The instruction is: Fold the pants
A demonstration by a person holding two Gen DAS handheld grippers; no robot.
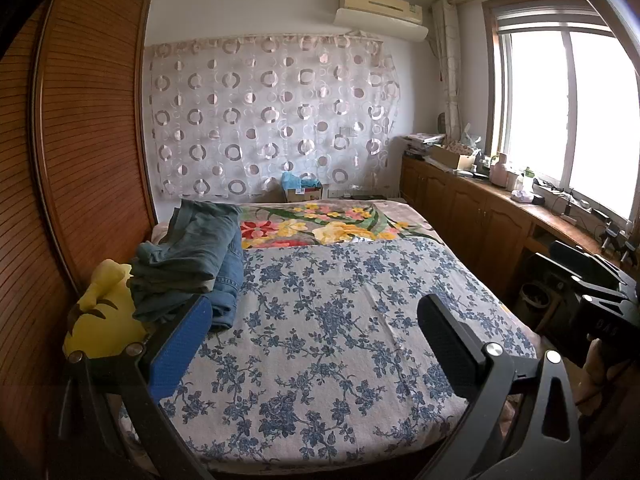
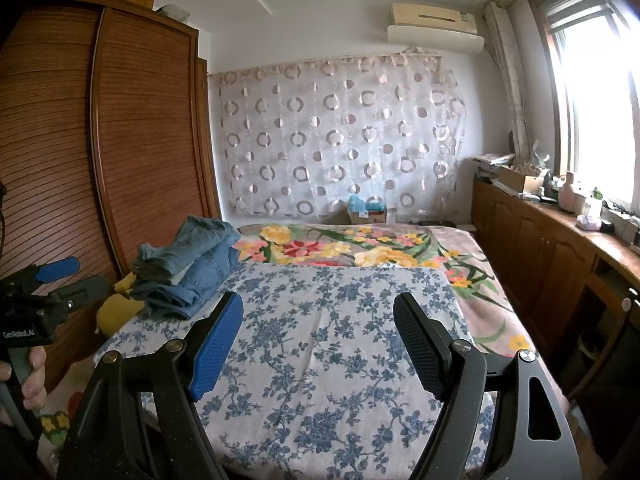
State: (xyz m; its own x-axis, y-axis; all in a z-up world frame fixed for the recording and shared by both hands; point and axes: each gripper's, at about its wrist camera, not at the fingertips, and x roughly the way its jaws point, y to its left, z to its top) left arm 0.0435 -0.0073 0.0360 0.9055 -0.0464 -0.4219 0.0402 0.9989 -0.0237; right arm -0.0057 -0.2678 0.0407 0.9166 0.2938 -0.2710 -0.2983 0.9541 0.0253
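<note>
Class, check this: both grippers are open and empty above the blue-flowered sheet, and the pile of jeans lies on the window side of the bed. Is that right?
Not quite. The pile of jeans lies on the wardrobe side of the bed, beside a yellow plush toy, as both wrist views show. The rest stands: the left gripper and right gripper are open and empty above the blue-flowered sheet.

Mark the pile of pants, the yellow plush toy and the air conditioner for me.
pile of pants (image 1: 192, 256), left wrist view, on the grey-green top layer.
yellow plush toy (image 1: 104, 316), left wrist view, on its yellow body.
air conditioner (image 2: 434, 20), right wrist view, on its front panel.
</note>
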